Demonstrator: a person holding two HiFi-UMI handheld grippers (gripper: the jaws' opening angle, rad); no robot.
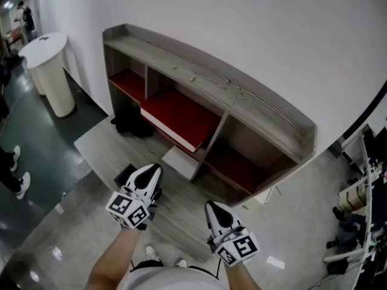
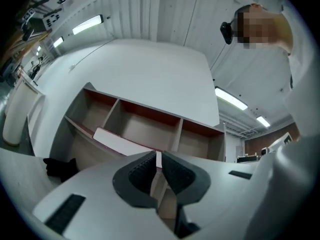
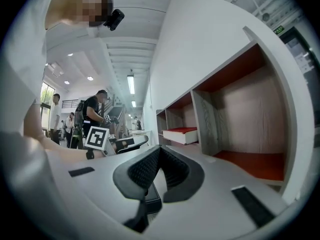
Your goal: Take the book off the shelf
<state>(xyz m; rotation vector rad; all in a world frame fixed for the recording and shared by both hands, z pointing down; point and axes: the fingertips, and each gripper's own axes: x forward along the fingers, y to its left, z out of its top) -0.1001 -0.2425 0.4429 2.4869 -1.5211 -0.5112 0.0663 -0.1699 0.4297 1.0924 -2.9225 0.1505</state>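
The red book point(image 1: 181, 118) lay flat in the middle compartment of the shelf point(image 1: 211, 77), near edge jutting out. The left gripper point(image 1: 155, 170) and right gripper point(image 1: 213, 206) hung clenched, empty, well short; I judged they should open before pinching that edge.

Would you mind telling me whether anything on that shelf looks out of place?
Yes: the red book lies flat in the middle compartment of the shelf and juts out past the front edge instead of sitting inside.

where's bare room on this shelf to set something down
The shelf top is mostly bare. The left compartment and right compartment are empty. The middle one is crowded: the book fills it and juts out.
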